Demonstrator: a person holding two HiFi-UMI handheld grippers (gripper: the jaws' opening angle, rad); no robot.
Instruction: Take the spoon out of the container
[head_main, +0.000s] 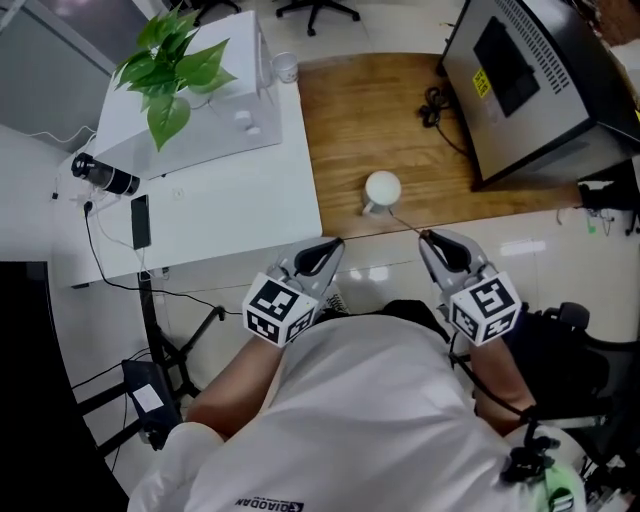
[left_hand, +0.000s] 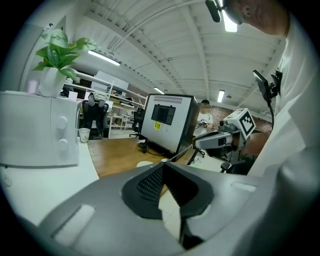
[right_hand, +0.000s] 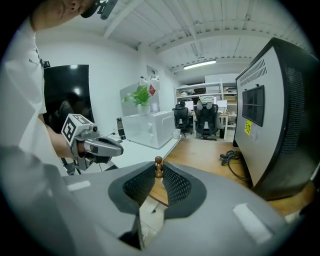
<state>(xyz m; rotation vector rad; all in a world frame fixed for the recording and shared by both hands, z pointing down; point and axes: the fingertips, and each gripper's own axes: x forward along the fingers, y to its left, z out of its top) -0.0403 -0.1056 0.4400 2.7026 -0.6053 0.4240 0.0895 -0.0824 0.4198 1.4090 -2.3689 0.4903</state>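
Note:
A small white container (head_main: 382, 187) stands near the front edge of the wooden table (head_main: 400, 110). A thin spoon (head_main: 405, 221) runs from the container back to my right gripper (head_main: 428, 238). In the right gripper view the spoon's brown knobbed end (right_hand: 158, 162) sticks up between the pads, and that gripper (right_hand: 158, 172) is shut on it. Whether the far end is still inside the container I cannot tell. My left gripper (head_main: 328, 248) hovers beside it above the floor, its tips together (left_hand: 164, 167) with nothing between them. The left gripper view also shows the spoon (left_hand: 180, 154).
A large grey cabinet (head_main: 530, 80) stands on the right of the wooden table, with a coiled cable (head_main: 435, 105) beside it. To the left is a white table (head_main: 230, 210) with a white box, a plant (head_main: 175, 60), a phone (head_main: 140, 220) and a paper cup (head_main: 285, 66).

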